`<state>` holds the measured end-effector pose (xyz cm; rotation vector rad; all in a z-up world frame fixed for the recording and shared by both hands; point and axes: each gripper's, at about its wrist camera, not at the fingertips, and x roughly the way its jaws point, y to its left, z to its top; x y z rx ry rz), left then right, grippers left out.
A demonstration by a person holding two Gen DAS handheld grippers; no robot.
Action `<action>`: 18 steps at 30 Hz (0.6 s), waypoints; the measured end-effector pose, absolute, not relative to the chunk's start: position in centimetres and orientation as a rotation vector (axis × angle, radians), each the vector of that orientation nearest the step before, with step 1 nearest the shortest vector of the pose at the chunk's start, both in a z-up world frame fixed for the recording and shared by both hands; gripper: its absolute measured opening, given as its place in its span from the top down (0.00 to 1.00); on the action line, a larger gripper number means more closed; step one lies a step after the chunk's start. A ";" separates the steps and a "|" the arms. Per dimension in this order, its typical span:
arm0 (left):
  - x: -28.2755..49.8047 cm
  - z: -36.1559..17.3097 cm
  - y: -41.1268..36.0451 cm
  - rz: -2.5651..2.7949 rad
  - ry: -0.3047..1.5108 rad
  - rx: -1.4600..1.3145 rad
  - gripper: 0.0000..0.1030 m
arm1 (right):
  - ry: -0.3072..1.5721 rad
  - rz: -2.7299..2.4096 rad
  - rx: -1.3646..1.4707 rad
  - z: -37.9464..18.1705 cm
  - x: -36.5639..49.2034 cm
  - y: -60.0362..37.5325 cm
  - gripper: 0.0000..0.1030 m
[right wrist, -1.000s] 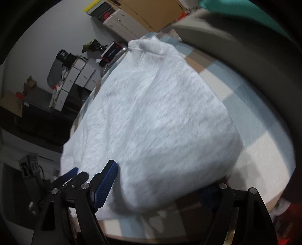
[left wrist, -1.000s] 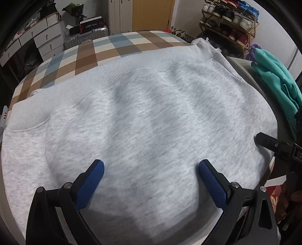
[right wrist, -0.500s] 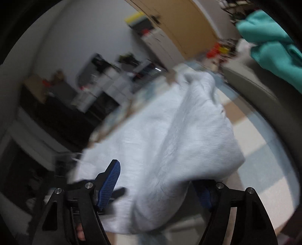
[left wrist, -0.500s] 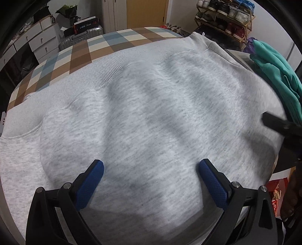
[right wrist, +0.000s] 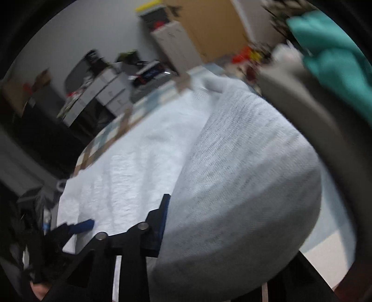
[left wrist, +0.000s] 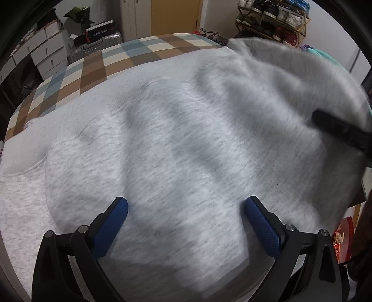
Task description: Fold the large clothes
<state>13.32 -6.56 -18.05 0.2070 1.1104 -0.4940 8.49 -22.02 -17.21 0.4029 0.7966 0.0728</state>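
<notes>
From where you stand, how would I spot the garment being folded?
Find the table with the brown, blue and cream checked cloth. Spread across nearly all of it lies the pale grey sweatshirt, one side lifted by the right gripper. Unlike the teal clothes on the side, it is heathered grey.

1. Sweatshirt (left wrist: 176, 139) lies spread over the bed (left wrist: 111, 58), covering most of it.
2. Left gripper (left wrist: 186, 209) hovers over the near part of the sweatshirt.
3. Right gripper (left wrist: 337, 127) sits at the sweatshirt's right edge, a fold lifted beside it.
4. Behind the bed: drawers (left wrist: 46, 53) at left, suitcase (left wrist: 93, 44) beside them, shoe rack (left wrist: 274, 21) at right.
</notes>
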 end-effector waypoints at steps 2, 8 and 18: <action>13.3 -17.9 -7.5 -0.523 1.104 0.203 0.04 | 0.754 0.113 0.313 -15.0 8.3 -20.8 0.78; 13.3 -17.8 -11.9 -0.638 1.081 0.200 0.04 | 0.756 0.088 0.067 -11.4 8.5 -18.1 0.80; 14.9 -17.0 -12.1 -0.662 1.141 0.132 0.04 | 0.777 0.049 0.067 -13.3 6.4 -23.1 0.80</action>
